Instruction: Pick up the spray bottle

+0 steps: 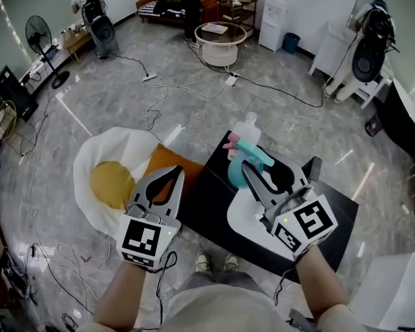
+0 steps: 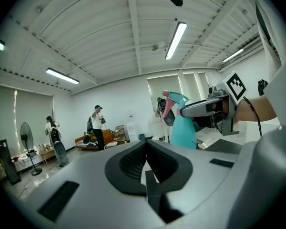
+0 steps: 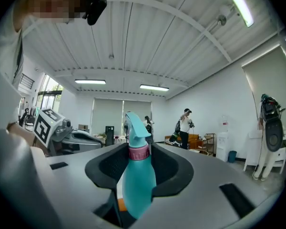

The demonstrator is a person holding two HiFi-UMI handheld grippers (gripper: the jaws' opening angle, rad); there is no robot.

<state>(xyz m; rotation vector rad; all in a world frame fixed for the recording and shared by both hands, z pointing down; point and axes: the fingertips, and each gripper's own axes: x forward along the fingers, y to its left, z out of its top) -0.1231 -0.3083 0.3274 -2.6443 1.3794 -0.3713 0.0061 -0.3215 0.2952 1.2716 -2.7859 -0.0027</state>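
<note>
Right gripper [image 3: 139, 151] clamps bottle [image 3: 136, 185] at waist: teal smooth plastic, tapered, pink ribbed collar; pads [image 3: 111, 166] black, ribbed. Left gripper [image 2: 145, 144] clenched, empty; bottle at its 2 o'clock in left gripper view. Black table [image 1: 207, 207] beneath bottle. Bottle base cut off behind jaws.

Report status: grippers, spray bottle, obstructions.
Right gripper shut on spray bottle, upright. Left gripper shut, empty. Nothing crowding the bottle.
</note>
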